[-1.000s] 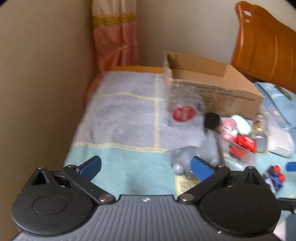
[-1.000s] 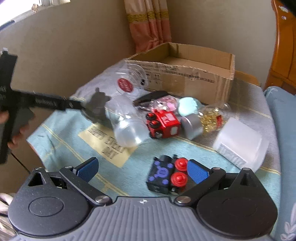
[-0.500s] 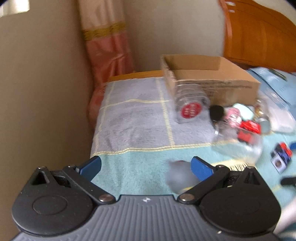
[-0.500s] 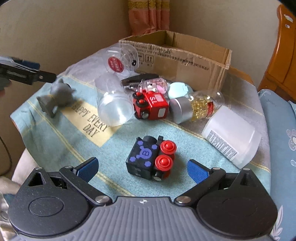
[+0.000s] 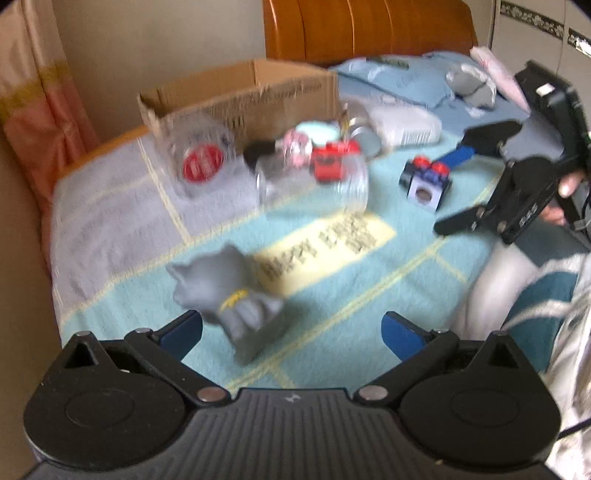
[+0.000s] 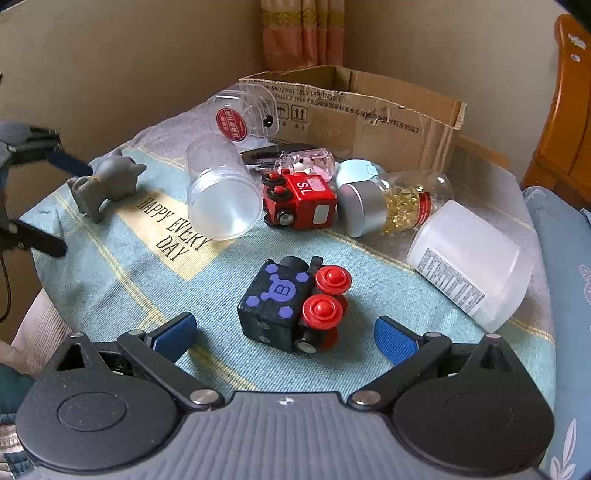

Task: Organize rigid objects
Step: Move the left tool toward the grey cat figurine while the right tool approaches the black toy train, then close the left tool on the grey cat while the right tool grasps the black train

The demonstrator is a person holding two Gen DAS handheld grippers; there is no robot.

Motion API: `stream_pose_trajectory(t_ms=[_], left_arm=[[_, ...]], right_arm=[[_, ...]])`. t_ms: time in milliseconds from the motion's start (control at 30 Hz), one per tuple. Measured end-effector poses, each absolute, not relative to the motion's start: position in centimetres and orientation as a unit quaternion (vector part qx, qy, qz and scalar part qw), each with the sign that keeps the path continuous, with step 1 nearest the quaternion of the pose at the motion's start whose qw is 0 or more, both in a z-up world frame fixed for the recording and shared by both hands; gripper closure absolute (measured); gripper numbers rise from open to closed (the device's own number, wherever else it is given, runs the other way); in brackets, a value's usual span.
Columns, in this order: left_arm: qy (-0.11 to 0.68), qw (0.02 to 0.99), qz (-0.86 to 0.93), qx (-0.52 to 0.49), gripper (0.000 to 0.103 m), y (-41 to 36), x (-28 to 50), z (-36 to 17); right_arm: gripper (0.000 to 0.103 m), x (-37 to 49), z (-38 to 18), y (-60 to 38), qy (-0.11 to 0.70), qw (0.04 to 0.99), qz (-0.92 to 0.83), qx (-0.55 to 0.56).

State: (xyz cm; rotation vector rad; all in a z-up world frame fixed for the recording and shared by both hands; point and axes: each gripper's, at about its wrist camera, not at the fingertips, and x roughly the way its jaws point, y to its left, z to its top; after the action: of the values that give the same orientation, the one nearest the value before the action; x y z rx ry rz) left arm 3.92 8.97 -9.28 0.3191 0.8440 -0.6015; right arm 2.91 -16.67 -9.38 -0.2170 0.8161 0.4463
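A grey Batman figure (image 5: 236,299) lies on the towel just ahead of my open left gripper (image 5: 291,332), nearer its left finger; it also shows in the right wrist view (image 6: 107,182). My right gripper (image 6: 284,334) is open, with a black toy train (image 6: 291,302) with red wheels between its fingers, untouched. That train shows in the left wrist view (image 5: 424,181). A cardboard box (image 6: 369,110) stands open at the back.
A clear jar (image 6: 221,192), a red-capped clear container (image 6: 240,114), a red toy train (image 6: 299,199), a capsule bottle (image 6: 395,203) and a white jar (image 6: 469,262) lie on the towel (image 6: 129,280). A wooden headboard (image 5: 365,29) and wall stand behind.
My left gripper has swung right and pulled back; the grey figure now lies before it. My right gripper has moved closer to the black train, which now sits between its fingers.
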Motion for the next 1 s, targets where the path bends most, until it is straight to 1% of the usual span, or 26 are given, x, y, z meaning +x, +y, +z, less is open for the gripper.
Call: stream_pose_trajectory(t_ms=[167,300,400,533,600,667,767,833,900,933,1000], left_arm=[[0.428,0.849,-0.277,0.141,0.001,11.1,5.4,-10.0],[0.411,0.846,-0.286,0.183,0.001,11.3,6.6,-10.3],[0.395,0.834,-0.33,0.199,0.001,11.5,7.2,-9.9],[0.373,0.817,-0.37,0.238,0.004,11.5,7.7,-10.1],[0.366,0.811,-0.39,0.237,0.005,11.7,8.0,-10.2],[0.362,0.808,-0.404,0.232,0.009,11.7,8.3,-10.2],[0.359,0.801,-0.424,0.224,0.012,11.2,8.7,-10.3],[0.359,0.799,-0.43,0.219,0.014,10.9,8.9,-10.3],[0.36,0.798,-0.432,0.216,0.016,10.8,8.9,-10.3],[0.36,0.799,-0.431,0.215,0.019,10.8,8.9,-10.3],[0.362,0.8,-0.428,0.213,0.023,10.9,8.9,-10.2]], right_arm=[[0.0,3.0,-9.5,-16.7,0.389,0.891,0.21,-0.101],[0.0,3.0,-9.5,-16.4,0.39,0.894,0.198,-0.096],[0.0,3.1,-9.5,-16.3,0.395,0.892,0.197,-0.097],[0.0,3.4,-9.4,-16.2,0.405,0.887,0.198,-0.1],[0.0,3.6,-9.3,-16.0,0.41,0.884,0.199,-0.102],[0.0,3.9,-9.3,-15.8,0.413,0.883,0.198,-0.103],[0.0,4.3,-9.2,-15.4,0.415,0.882,0.198,-0.105],[0.003,4.5,-9.1,-15.1,0.415,0.881,0.202,-0.106],[0.011,4.5,-9.0,-14.9,0.413,0.88,0.207,-0.109],[0.012,4.5,-8.8,-14.8,0.413,0.88,0.207,-0.11],[0.019,4.4,-8.7,-14.8,0.412,0.88,0.207,-0.11]])
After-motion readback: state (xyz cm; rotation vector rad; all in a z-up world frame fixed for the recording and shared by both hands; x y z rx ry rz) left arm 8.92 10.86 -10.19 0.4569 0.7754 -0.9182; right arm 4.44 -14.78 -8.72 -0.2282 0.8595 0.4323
